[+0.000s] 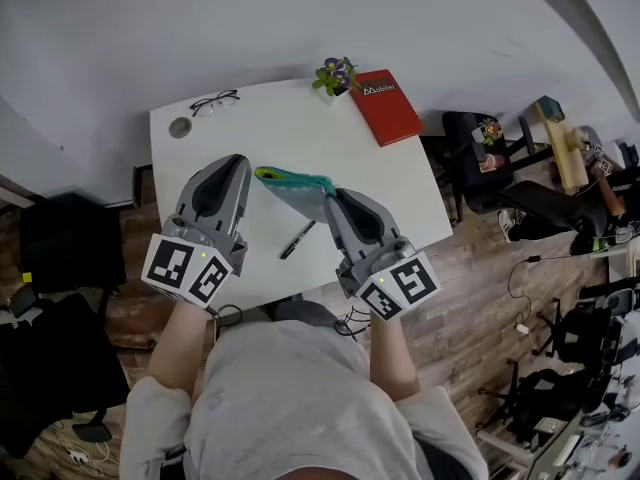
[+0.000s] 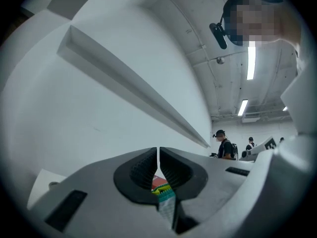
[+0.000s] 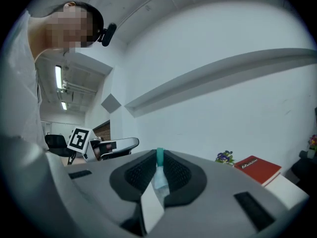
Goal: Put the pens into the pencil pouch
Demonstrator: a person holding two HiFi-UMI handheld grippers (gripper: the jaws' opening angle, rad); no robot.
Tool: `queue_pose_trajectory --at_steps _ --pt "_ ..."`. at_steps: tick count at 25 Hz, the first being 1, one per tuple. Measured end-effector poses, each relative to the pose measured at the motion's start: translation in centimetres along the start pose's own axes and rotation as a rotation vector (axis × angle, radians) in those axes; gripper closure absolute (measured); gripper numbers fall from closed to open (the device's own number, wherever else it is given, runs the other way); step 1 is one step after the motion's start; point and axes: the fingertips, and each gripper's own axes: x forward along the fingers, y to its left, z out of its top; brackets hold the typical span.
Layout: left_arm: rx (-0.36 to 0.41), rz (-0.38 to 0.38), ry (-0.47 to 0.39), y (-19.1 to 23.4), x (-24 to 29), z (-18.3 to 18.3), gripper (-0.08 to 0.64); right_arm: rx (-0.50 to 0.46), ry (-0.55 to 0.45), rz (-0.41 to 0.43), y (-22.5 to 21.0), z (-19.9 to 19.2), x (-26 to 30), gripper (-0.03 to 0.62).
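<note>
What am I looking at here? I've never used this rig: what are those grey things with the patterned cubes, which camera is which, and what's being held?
There is no robot arm. A person holds a two-jaw tool in each hand, and the marker cubes are part of those tools. The head view comes from a camera on the person's head, looking steeply down at the white table. The other two views come from cameras riding on each tool, looking along its jaws.

The left hand-held gripper and the right hand-held gripper are each shut on an end of the teal pencil pouch, holding it stretched between them over the table.

On the table lie a black pen, a pair of glasses, a red book and a small potted plant.
</note>
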Motion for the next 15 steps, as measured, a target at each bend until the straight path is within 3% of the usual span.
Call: queue_pose_trajectory --at_steps 8,15 --pt "0.007 -0.126 0.236 -3.8 3.6 -7.8 0.522 0.018 -0.017 -0.185 -4.7 -0.4 -5.1 0.532" --pt "0.090 -0.256 0.576 -6.8 4.6 -17.8 0.520 0.043 -0.026 -0.308 -6.9 -1.1 -8.9 0.532"
